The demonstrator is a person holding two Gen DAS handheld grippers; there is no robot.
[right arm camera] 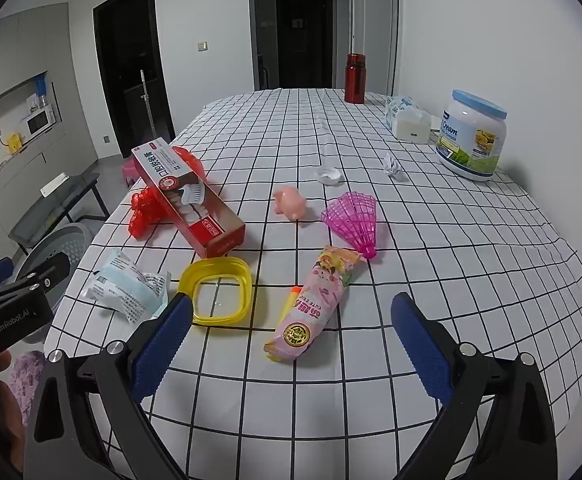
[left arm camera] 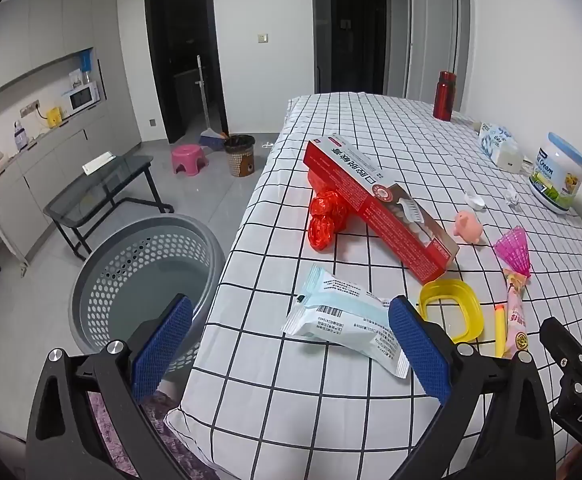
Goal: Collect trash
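Note:
Trash lies on the checked tablecloth [left arm camera: 331,420]: a light blue and white packet [left arm camera: 343,316] [right arm camera: 129,288], a long red box [left arm camera: 383,200] [right arm camera: 189,196] resting on red crinkled wrappers [left arm camera: 325,216] [right arm camera: 145,210], a yellow plastic rim [left arm camera: 451,308] [right arm camera: 217,290], a pink snack wrapper [right arm camera: 311,312] [left arm camera: 515,320] and a pink mesh cone [right arm camera: 353,216]. My left gripper [left arm camera: 291,344] is open, low over the table's near left edge, with the packet just ahead between its blue pads. My right gripper [right arm camera: 291,340] is open with the pink wrapper's near end between its fingers, untouched.
A grey perforated basket [left arm camera: 143,280] stands on the floor by the table's left edge. Farther on the table are a pink pig toy [right arm camera: 291,202], a white cap [right arm camera: 329,174], crumpled paper [right arm camera: 395,166], a tissue pack [right arm camera: 407,118], a cream tub [right arm camera: 473,136] and a red bottle [right arm camera: 355,78].

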